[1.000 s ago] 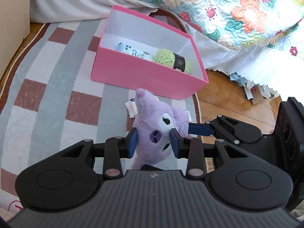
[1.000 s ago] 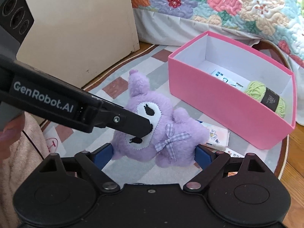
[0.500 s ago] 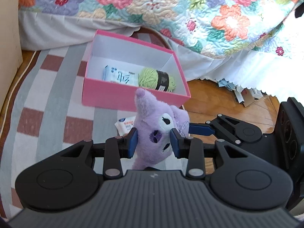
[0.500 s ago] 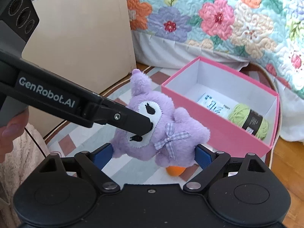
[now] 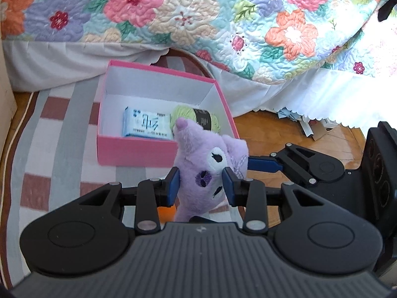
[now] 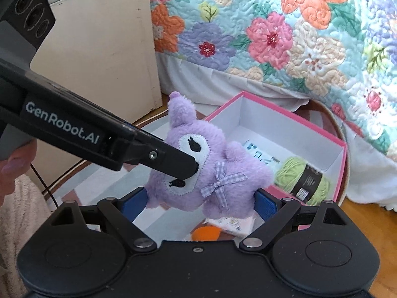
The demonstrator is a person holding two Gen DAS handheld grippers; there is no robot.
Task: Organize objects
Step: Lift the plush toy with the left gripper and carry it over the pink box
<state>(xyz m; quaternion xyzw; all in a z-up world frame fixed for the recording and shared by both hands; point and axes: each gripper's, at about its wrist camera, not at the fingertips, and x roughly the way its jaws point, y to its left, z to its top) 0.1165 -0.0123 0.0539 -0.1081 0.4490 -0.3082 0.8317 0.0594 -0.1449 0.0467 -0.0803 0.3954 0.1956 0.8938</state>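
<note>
Purple plush toy (image 5: 203, 171) aloft (bow-tied), near pink box (image 5: 134, 152)

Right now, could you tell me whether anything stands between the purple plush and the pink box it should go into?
Nothing visible does. The plush hangs at the near wall of the open box. A tissue pack and yarn lie on the box floor, with bare floor left beside them.

The left gripper (image 5: 200, 186) points steeply downward, its blue-padded fingers (image 5: 173, 186) drawn close together and pressed against both sides of the purple plush toy (image 5: 198, 173). The right gripper (image 6: 201, 202) also tilts down, its fingers (image 6: 266, 204) spread wide, with the toy's lower body between them; whether they press on it cannot be told. A fingertip of the person's left hand (image 6: 12, 166) shows at the edge of the right wrist view.
</note>
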